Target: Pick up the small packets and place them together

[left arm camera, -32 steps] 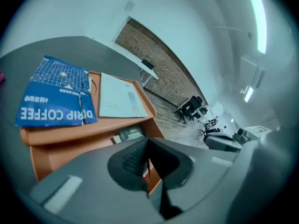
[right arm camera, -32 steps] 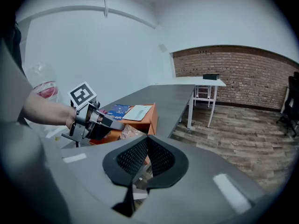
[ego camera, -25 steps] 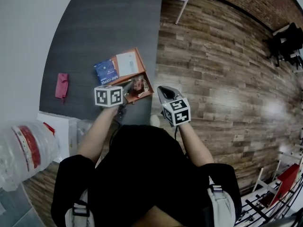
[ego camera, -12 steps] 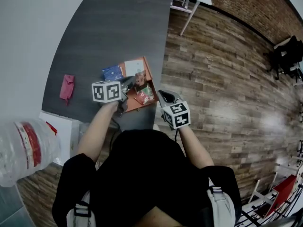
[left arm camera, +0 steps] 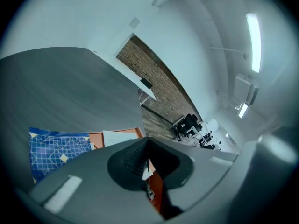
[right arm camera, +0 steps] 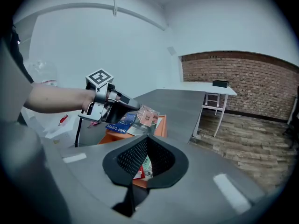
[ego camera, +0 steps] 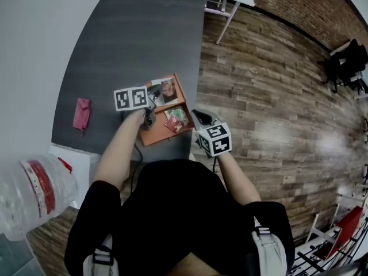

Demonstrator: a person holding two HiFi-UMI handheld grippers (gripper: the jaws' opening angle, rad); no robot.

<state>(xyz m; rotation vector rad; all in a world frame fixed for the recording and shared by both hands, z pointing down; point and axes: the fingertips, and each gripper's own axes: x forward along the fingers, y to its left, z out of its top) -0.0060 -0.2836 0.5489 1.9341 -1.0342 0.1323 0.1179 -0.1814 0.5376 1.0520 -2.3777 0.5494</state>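
Over grey table (ego camera: 132, 39), left claw (right arm camera: 137, 107) outstretched, pinching small packet (right arm camera: 148, 116); right claw (right arm camera: 147, 141) closed.

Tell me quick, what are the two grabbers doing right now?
Left gripper: closed, holding a small packet.
Right gripper: closed, holding nothing.
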